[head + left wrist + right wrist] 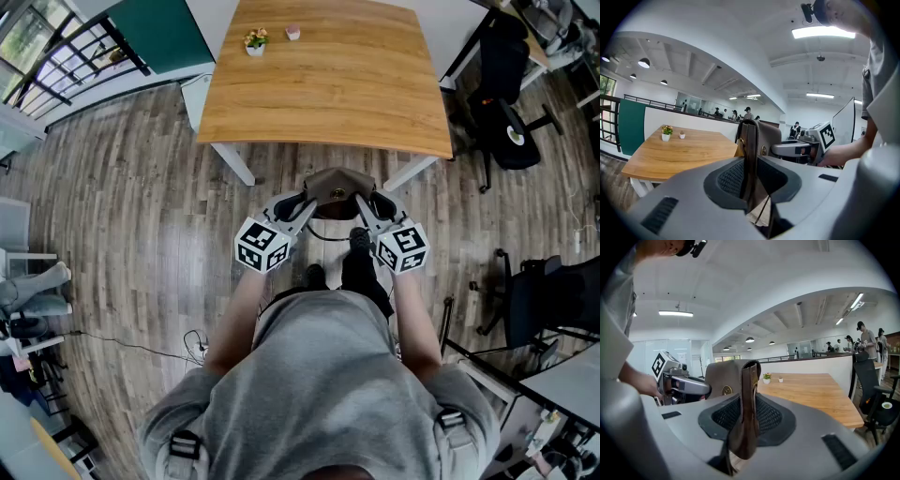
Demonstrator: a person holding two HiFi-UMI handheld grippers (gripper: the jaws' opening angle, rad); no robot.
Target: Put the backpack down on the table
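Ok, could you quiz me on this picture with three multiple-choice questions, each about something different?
1. Where is the backpack? A on the table; B held up before it; C on the floor.
2. How many small things stand on the table? A two; B none; C five.
3. The left claw and right claw are: A both open, empty; B one shut, one empty; C both shut on the backpack.
Answers: B, it hangs short of the table's edge; A, a potted plant and a pink thing; C, both claws' pads pinch it.
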